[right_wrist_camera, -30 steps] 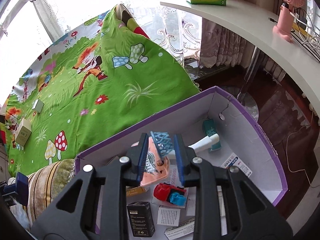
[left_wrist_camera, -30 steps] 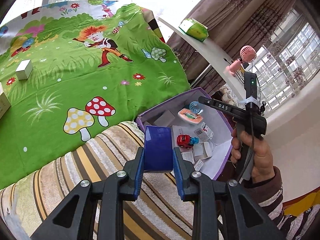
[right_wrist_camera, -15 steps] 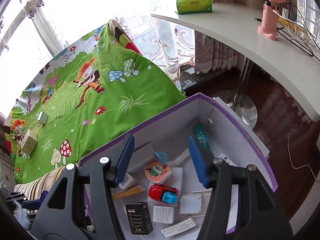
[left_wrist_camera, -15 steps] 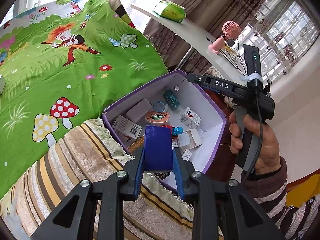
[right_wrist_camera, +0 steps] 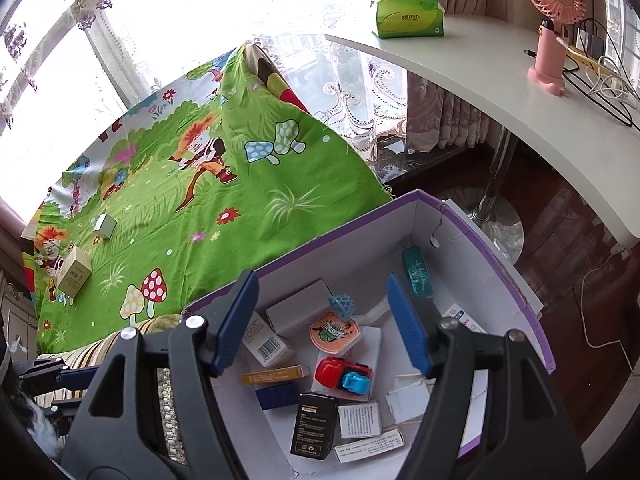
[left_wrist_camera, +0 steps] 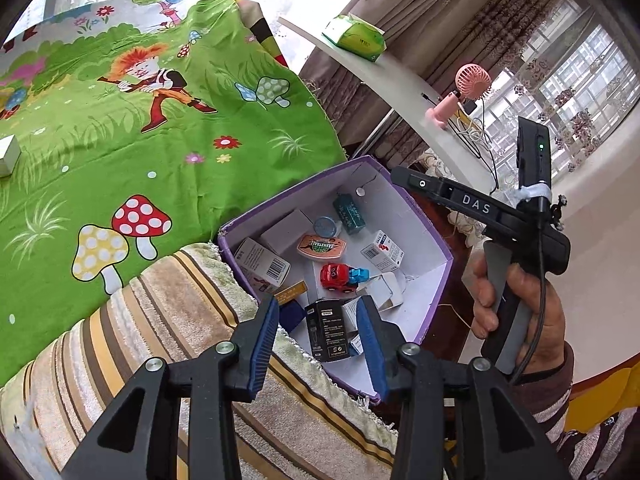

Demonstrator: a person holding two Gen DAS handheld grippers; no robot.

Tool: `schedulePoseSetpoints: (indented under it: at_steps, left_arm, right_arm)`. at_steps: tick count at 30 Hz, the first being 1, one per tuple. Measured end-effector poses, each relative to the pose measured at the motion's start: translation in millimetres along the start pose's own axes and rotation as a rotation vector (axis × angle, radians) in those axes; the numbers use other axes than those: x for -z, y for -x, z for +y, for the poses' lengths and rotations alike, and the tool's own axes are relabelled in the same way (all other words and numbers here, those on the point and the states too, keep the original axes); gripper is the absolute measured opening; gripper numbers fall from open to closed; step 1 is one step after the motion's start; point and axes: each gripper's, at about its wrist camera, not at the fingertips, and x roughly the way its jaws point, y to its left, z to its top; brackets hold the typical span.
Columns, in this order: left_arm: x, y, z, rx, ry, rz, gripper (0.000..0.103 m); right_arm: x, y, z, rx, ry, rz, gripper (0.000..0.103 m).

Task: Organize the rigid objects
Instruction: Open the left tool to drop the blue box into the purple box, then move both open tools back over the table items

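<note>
A purple-edged cardboard box (left_wrist_camera: 430,236) (right_wrist_camera: 516,292) holds several small items: a dark blue box (left_wrist_camera: 292,314) (right_wrist_camera: 277,395), a black box (left_wrist_camera: 327,334) (right_wrist_camera: 313,424), a red and blue toy car (left_wrist_camera: 342,276) (right_wrist_camera: 342,374), an orange basketball case (left_wrist_camera: 321,246) (right_wrist_camera: 335,332) and a blue mesh piece (right_wrist_camera: 342,306). My left gripper (left_wrist_camera: 318,340) is open and empty over the box's near edge. My right gripper (right_wrist_camera: 324,320) is open and empty above the box; its body shows in the left wrist view (left_wrist_camera: 476,204).
The box stands beside a bed with a green cartoon sheet (left_wrist_camera: 120,140) (right_wrist_camera: 200,200) and a striped blanket (left_wrist_camera: 160,320). Two small boxes (right_wrist_camera: 74,274) (right_wrist_camera: 105,225) lie on the sheet. A white desk (right_wrist_camera: 500,92) carries a green tissue pack (right_wrist_camera: 408,16) and a pink fan (right_wrist_camera: 554,20).
My left gripper opened and the dark blue box it held now lies in the purple box. My right gripper released the blue mesh piece, opened wider and rose.
</note>
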Motion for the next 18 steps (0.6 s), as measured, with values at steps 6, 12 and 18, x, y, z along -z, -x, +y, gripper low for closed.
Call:
schedulePoseSetpoints:
  at_steps: [6, 12, 18]
  left_arm:
    - [1, 20, 30, -0.037, 0.072, -0.048, 0.044]
    - [3, 48, 68, -0.109, 0.146, -0.113, 0.055]
    - [0, 80, 110, -0.227, 0.219, -0.188, 0.069]
  right_arm:
    - [1, -1, 24, -0.026, 0.048, 0.013, 0.070]
    - [2, -7, 57, -0.043, 0.103, 0.041, 0.070]
    - [0, -12, 102, -0.074, 0.194, 0.046, 0.070]
